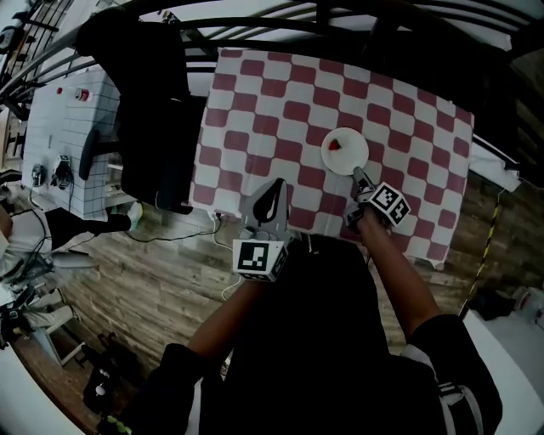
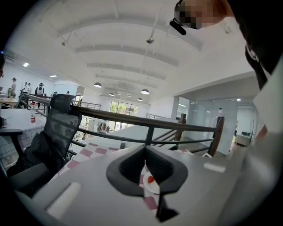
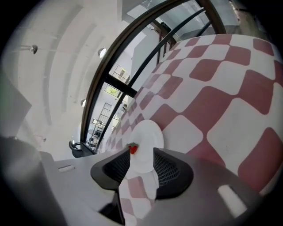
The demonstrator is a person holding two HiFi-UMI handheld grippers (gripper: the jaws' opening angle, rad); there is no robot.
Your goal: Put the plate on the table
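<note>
Right, the biggest thing first: the worktop (image 1: 255, 110) under its red-and-white checked cloth fills the upper middle of the head view. Its far edge is tucked beneath the black railing (image 1: 340, 25), and its near edge is partly covered by the grippers and dark sleeves. The person's dark torso blots out the lower centre, so the wooden floor (image 1: 153, 280) shows only at lower left. A black chair (image 1: 149, 119) sits at the upper left, against the cloth's left edge. It shows up again in the left gripper view, which alone also takes in the ceiling lights and the hall beyond.

On to the grippers. The left gripper (image 1: 274, 191) hangs over the worktop's near edge at centre frame. In its own view the jaws' tips meet with nothing between them. Only a sliver of cloth and plate shows behind them, the rest blocked by the gripper body.

The right gripper (image 1: 359, 178) sits right of centre, pointing up-frame. Its own view shows the jaws standing wide apart and gripping nothing.

The white plate (image 1: 344, 151) lies flat on the cloth, right of centre, with its near rim framed between those open jaws. From above, the jaw tips sit at the plate's lower right rim. I can't tell whether they touch it. Smallest of all is the strawberry (image 1: 335, 144), left of the plate's middle.
</note>
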